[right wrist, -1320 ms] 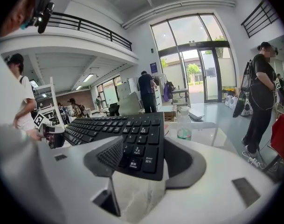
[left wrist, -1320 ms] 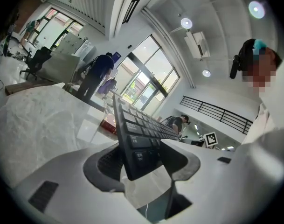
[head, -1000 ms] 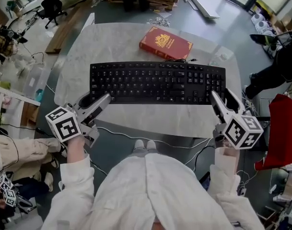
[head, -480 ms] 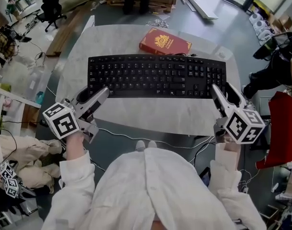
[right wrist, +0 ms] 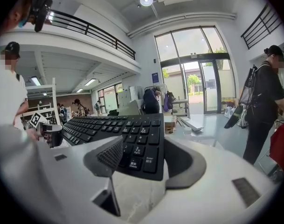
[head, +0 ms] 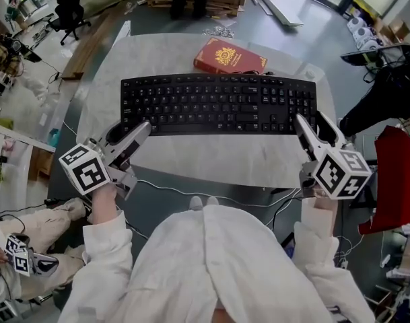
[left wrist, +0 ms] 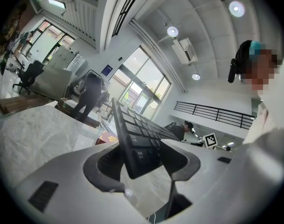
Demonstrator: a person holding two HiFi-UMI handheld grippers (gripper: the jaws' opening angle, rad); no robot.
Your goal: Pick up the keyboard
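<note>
Head view: black plastic keyboard (head: 218,104) sits barely nearer the red hardback book (head: 229,56) than a second ago.
Left gripper (head: 132,130), right gripper (head: 311,121): both apart round its ends; lift pending.

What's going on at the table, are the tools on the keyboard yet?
A person holds a tool in each hand at the near corners of the black keyboard, which lies on the pale table. The left tool has the near left corner between its jaws, the right tool the near right corner. Both pairs of jaws stand apart and neither looks clamped. The keyboard does not look lifted yet. A red book lies beyond it, untouched.
</note>
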